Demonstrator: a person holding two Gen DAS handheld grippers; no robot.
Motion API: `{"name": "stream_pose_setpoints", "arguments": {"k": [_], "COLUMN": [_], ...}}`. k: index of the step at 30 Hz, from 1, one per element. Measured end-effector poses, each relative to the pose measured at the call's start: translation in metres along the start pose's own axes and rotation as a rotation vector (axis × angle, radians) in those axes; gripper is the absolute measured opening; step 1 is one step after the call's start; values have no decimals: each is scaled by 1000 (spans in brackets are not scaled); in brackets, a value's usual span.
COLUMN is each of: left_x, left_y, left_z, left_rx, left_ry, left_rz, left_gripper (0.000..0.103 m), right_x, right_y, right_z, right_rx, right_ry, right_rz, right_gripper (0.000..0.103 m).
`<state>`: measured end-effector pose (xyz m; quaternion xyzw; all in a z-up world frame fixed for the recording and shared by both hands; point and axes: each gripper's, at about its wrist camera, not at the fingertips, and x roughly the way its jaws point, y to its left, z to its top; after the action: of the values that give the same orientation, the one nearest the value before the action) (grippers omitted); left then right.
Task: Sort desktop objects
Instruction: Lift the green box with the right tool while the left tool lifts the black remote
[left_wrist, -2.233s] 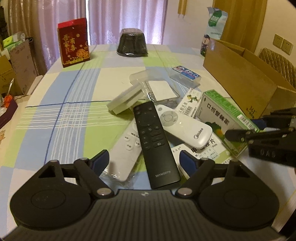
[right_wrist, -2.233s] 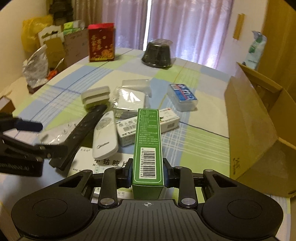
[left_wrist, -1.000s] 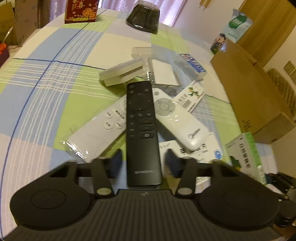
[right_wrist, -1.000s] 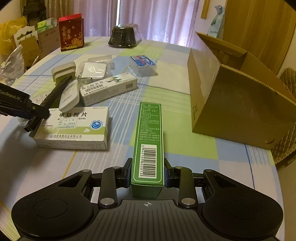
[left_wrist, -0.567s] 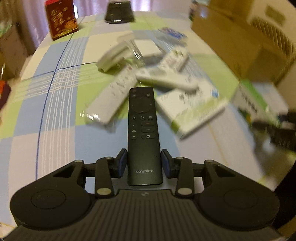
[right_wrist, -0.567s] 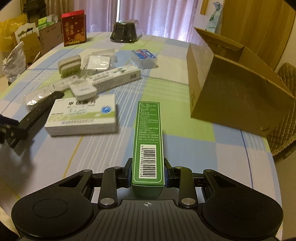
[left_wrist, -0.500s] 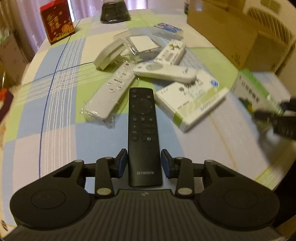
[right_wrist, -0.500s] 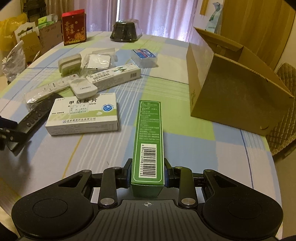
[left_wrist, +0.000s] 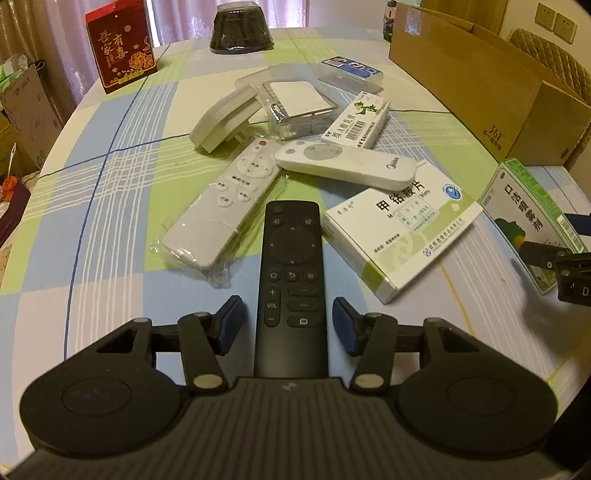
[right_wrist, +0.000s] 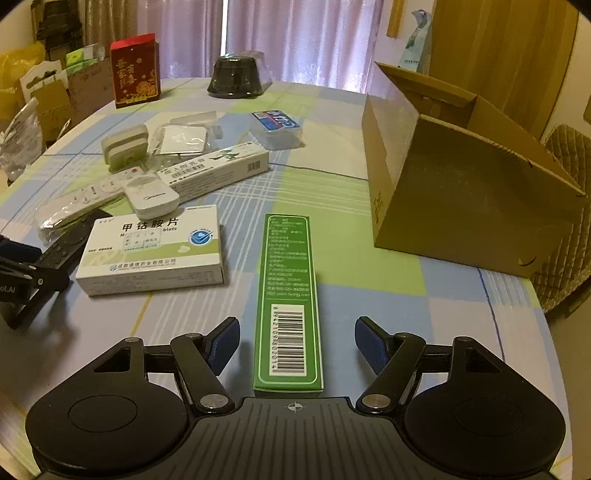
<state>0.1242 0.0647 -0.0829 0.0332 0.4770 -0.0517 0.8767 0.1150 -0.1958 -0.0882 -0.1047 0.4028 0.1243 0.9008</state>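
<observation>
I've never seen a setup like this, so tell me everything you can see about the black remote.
The black remote is a slim, matte, plastic-looking bar with a round navigation pad, small keys and a "VOL" label. It lies flat, face up, on the checked tablecloth, pointing away between the open left gripper pads, which do not touch it. Its near end is hidden behind the gripper body.

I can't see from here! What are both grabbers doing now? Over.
Left gripper open around black remote. Right gripper open around green box. Nothing blocking.

Near end of black remote (left_wrist: 290, 280) and green box (right_wrist: 287, 306) hidden behind gripper bodies.
</observation>
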Motion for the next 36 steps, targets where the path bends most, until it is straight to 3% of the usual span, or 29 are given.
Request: {"name": "stream_pose_setpoints", "arguments": {"k": [4, 6, 9, 13, 14, 27, 36], "left_x": [0, -1, -2, -4, -5, -46, -39], "left_y": [0, 0, 0, -1, -1, -9, -17], "left_z": [0, 0, 1, -2, -2, -11, -28], "left_rx": [-4, -13, -18, -14, -14, 12, -6], "left_ry": [-3, -5, -4, -3, -2, -52, 13], "left_rz": [5, 6, 10, 14, 14, 45, 5], "left_gripper": [48, 37, 34, 34, 34, 34, 34], "right_x": [3, 3, 1, 3, 5, -28, -30], "right_y": [-2, -2, -3, -1, 0, -1, 6], "right_z": [1, 0, 1, 2, 2, 4, -10], "right_rx": [11, 15, 17, 10, 8, 30, 2], "right_ry": [9, 10, -4, 1, 6, -28, 19], "right_rz": [14, 20, 28, 41, 42, 36, 41], "right_gripper": [72, 72, 71, 53, 31, 29, 30]}}
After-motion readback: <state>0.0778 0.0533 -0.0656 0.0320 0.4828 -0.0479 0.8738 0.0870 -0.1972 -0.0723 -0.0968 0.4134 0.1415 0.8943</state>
